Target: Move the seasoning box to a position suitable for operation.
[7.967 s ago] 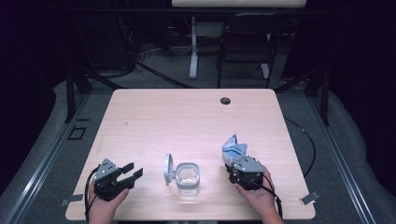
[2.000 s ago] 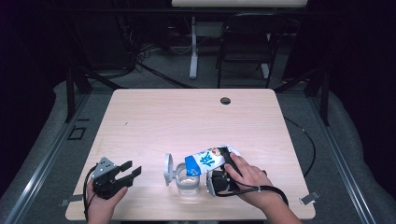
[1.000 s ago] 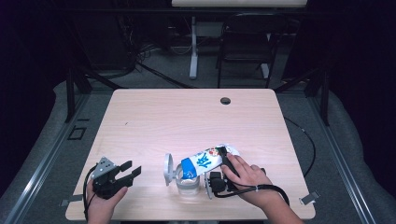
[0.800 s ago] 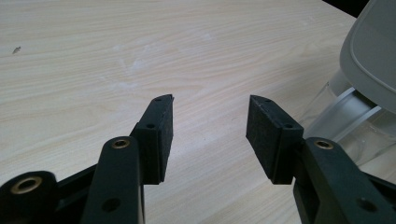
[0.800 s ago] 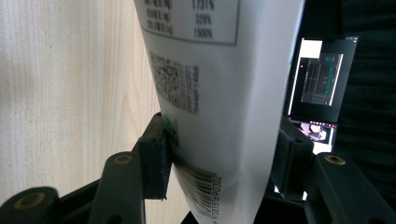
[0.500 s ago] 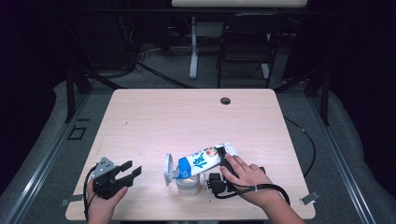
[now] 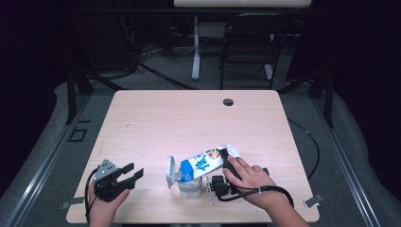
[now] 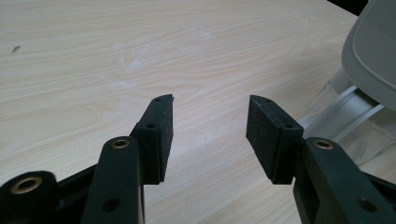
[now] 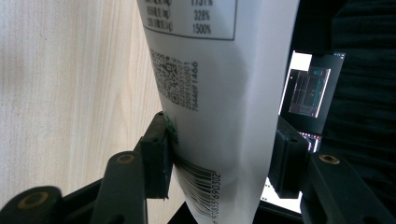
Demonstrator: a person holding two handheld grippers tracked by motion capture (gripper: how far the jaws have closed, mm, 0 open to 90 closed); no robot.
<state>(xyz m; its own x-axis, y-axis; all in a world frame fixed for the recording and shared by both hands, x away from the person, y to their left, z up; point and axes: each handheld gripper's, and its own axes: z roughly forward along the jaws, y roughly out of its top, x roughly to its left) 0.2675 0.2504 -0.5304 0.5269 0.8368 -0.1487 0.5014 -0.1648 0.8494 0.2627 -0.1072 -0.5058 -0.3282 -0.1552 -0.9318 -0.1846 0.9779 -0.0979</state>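
The carton [image 7: 206,161] lies tipped over the clear container [image 7: 189,185] near the table's [image 7: 198,118] front edge, its long axis slanting from upper right to lower left in the high view, with the blue end pointing down into the container's mouth. The right gripper [image 7: 226,163] pinches the carton near its raised far end; its jaws have just been closing, with the carton between them. In the right gripper view the carton [image 9: 219,93] stands between both black pads, pressed on each side, showing a printed table, a square code and a barcode that the high view does not show. The top of the carton is cut off at the upper edge there, and the container's contents are too small to make out from above. A grey lid [image 7: 170,171] stands on edge just left of the container; in the left gripper view the lid [image 8: 371,51] and the container's clear wall [image 8: 355,116] are cut off at the right border. The left gripper [image 7: 126,173] rests on the table well left of the container, its jaws spread with nothing between them. The right hand [image 7: 248,177] covers most of its gripper's body.
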